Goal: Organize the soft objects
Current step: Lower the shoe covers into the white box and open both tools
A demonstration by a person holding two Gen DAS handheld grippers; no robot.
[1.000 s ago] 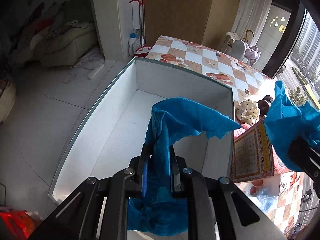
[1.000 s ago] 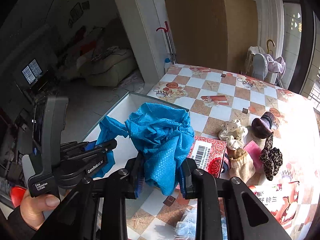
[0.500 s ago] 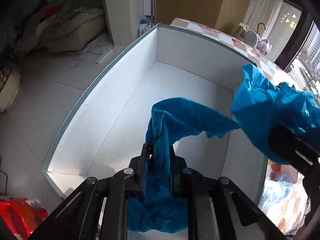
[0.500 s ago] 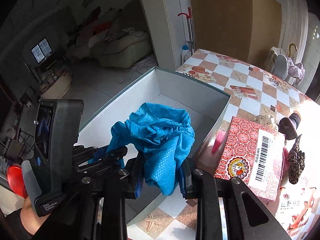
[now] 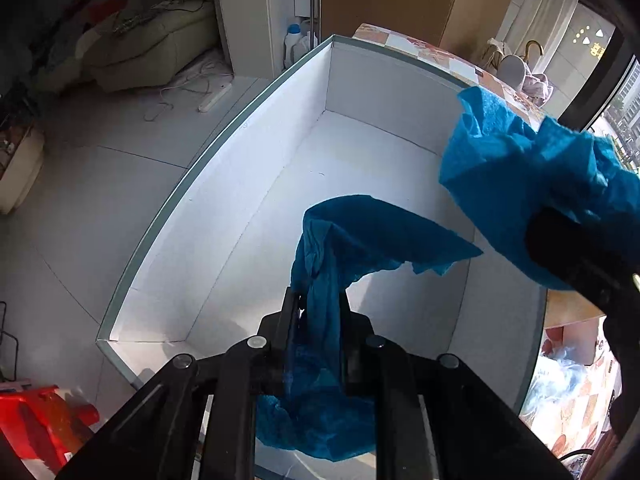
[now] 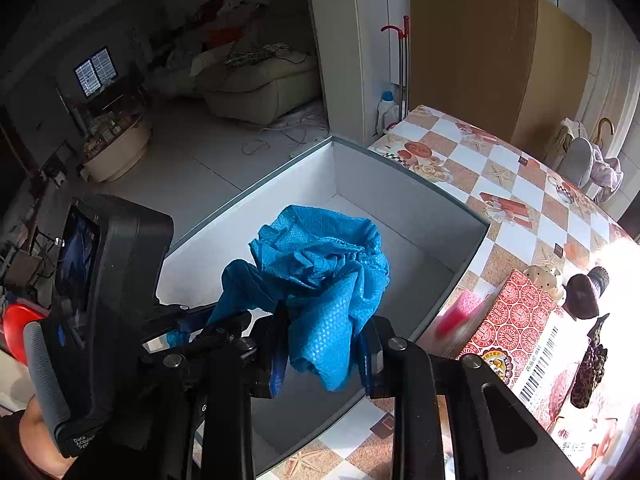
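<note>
A blue textured cloth (image 5: 360,240) is held by both grippers over a white open box (image 5: 224,216). My left gripper (image 5: 318,304) is shut on one end of the cloth, which hangs down below the fingers. My right gripper (image 6: 324,336) is shut on the bunched other end (image 6: 320,264); that bunch also shows at the right of the left wrist view (image 5: 528,176). The box (image 6: 400,216) stands at the table's left edge, its inside bare white. The left gripper's body (image 6: 108,300) sits over the box's near left part.
A checkered tablecloth (image 6: 520,184) covers the table. A red patterned carton (image 6: 520,320) lies right of the box, with small plush items (image 6: 584,292) and a leopard-print piece (image 6: 592,368) beyond. A red stool (image 5: 44,420) and bare floor (image 5: 100,180) lie left of the box.
Both grippers have moved left with the blue cloth, from above the table to above the box's inside. Both stay shut on the cloth.
</note>
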